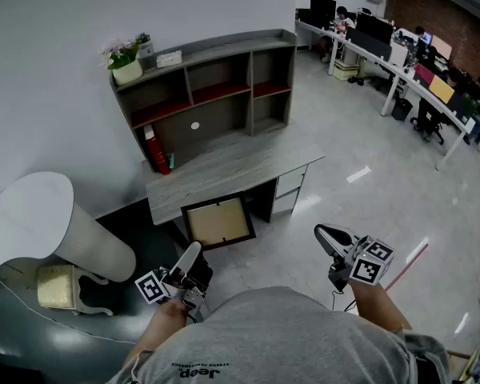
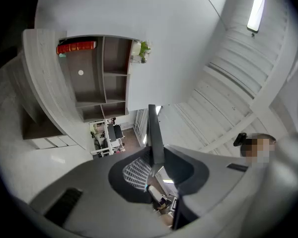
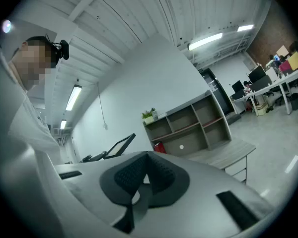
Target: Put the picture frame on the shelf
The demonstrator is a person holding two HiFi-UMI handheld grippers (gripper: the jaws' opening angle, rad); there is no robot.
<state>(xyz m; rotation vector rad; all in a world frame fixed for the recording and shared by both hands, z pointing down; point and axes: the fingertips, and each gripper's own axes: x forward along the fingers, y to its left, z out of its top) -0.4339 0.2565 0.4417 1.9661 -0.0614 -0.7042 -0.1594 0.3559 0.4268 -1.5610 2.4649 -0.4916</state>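
The grey wooden shelf unit (image 1: 216, 48) has one red book (image 1: 154, 149) in its lower left bay. One black-rimmed picture frame (image 1: 218, 222) hangs before the shelf, pinched by the left gripper (image 1: 194, 252); the right gripper (image 1: 321, 233) is closed and empty.

picture frame (image 2: 154, 128): edge-on, face hidden | red book (image 1: 154, 150): print too small | far desks (image 1: 400, 66): clutter indistinct

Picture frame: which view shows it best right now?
Head view: the picture frame shows its whole face there. The left gripper view catches only its thin edge, seen end-on; the right gripper view shows it small and tilted.
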